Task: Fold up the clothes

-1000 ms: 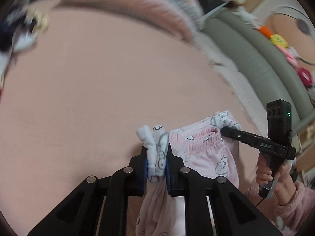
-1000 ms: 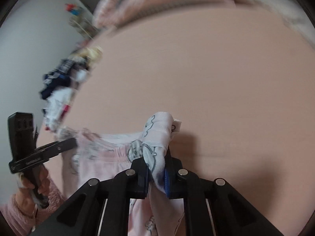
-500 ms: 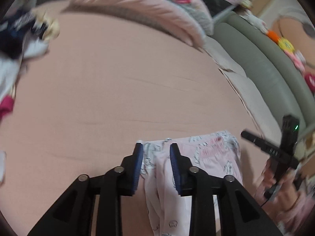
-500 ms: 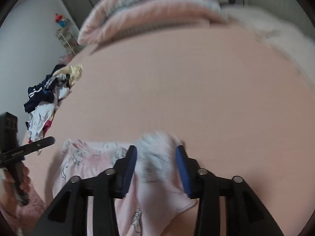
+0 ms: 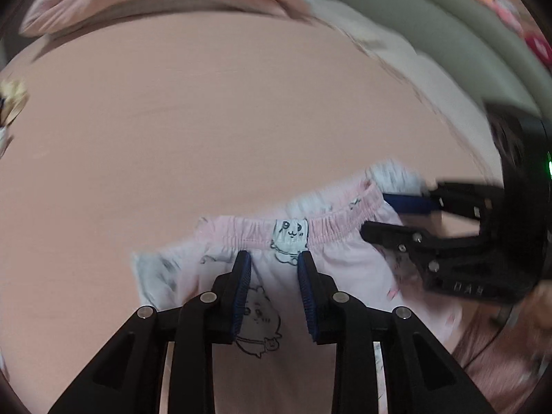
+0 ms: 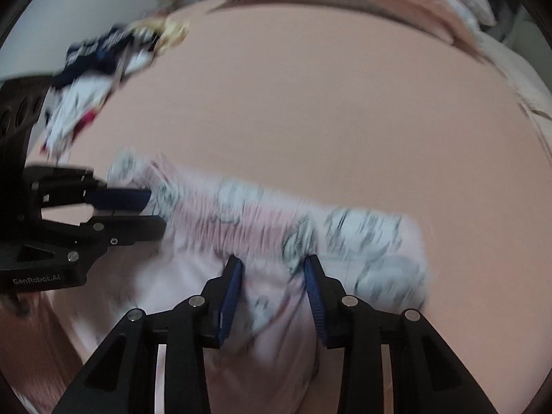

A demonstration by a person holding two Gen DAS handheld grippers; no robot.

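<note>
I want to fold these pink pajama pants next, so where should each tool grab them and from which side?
Grip the gathered elastic waistband of the pink pajama pants, one open tool near each end, coming in low from the near side. The band lies flat across the bed, probably the firmest edge.

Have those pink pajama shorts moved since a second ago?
Yes. The pink shorts hung bunched in both shut grippers; now they lie spread on the pink bedsheet, waistband flat, with the left gripper open over them.

We read "GenRobot.AI" in pale letters on the side of the left gripper (image 6: 151,212) body. The right gripper (image 5: 376,214) carries similar lettering, seemingly upside down and too blurred to read.
</note>
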